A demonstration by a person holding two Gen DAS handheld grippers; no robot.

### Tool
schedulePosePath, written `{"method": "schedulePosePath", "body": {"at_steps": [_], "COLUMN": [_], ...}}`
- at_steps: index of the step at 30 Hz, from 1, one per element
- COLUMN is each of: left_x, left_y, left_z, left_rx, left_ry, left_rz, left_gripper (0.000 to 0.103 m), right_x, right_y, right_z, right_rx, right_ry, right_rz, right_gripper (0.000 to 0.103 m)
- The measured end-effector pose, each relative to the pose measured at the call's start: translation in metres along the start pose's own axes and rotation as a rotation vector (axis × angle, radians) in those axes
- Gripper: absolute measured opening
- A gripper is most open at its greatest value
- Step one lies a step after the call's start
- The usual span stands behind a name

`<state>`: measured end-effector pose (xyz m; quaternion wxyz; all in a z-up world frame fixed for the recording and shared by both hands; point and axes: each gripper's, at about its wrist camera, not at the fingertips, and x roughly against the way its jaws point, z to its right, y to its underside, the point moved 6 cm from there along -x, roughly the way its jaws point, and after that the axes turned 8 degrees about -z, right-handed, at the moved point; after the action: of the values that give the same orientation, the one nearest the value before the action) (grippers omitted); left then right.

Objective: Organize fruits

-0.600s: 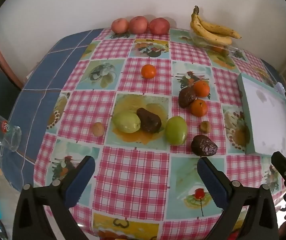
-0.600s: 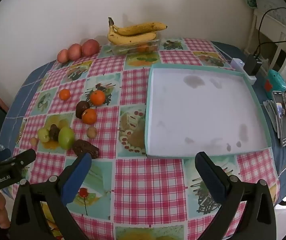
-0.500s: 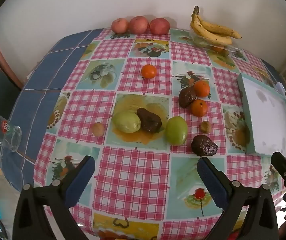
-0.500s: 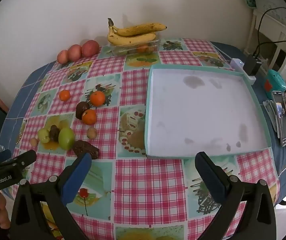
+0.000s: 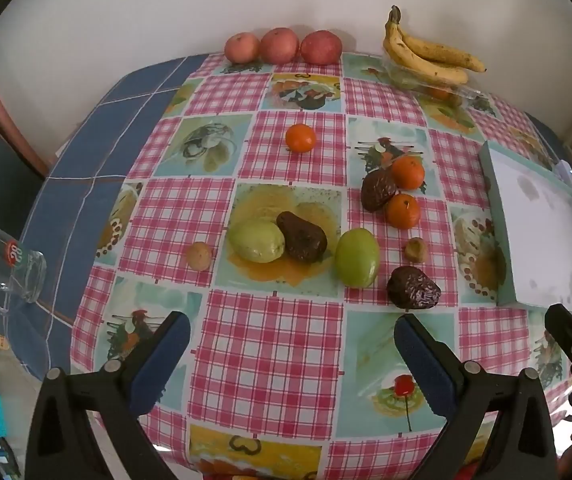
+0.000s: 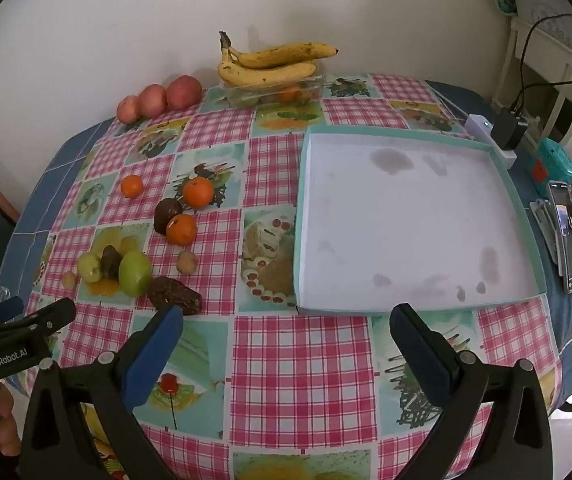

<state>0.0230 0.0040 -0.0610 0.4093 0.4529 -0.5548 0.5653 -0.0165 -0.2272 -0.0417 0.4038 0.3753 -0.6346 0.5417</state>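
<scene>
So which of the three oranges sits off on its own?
The smallest orange, alone on a pink check square. The other two oranges flank a dark avocado.

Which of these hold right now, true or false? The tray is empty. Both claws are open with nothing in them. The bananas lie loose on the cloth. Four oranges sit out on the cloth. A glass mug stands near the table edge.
1. The tray is empty: true.
2. The left claw and right claw are open, holding nothing: true.
3. The bananas lie loose on the cloth: false, they rest on a clear box.
4. Four oranges sit out: false, three oranges do.
5. A glass mug stands near the table edge: true.
</scene>
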Motion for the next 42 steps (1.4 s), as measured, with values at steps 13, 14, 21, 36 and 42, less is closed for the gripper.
{"method": "schedulePosePath", "body": {"at_steps": [13, 14, 21, 36, 42], "left_x": [-0.0036, -0.0043, -0.0036, -0.0036, -0.0036], "left_y": [0.0011, 0.0013, 0.0011, 0.001, 0.0008], "left_z": [-0.0002, -0.0002, -0.0003, -0.0001, 0.0], "left_rx": [-0.003, -0.003, -0.003, -0.003, -0.003], "left_ry": [-0.007, -0.007, -0.007, -0.008, -0.008], "left_rz": [-0.008, -0.008, -0.008, -0.009, -0.009], "left_gripper": [0.103, 0.103, 0.103, 0.103, 0.103], "right_x": [-0.0003, 0.0002, 0.0, -0.0004, -0.0005], "right_y": [0.0006, 0.0001, 0.0, 0.0002, -0.0002], "right_z": [-0.0024, -0.0017, -0.0019, -0.0025, -0.0023], "right_rx": [-0.001, -0.001, -0.001, -0.003, -0.003], "right_ry": [-0.003, -0.004, -0.005, -0.008, -0.011], "right_rz": [0.001, 0.001, 0.001, 0.001, 0.0], "right_gripper": [0.103, 0.103, 0.103, 0.103, 0.103]}}
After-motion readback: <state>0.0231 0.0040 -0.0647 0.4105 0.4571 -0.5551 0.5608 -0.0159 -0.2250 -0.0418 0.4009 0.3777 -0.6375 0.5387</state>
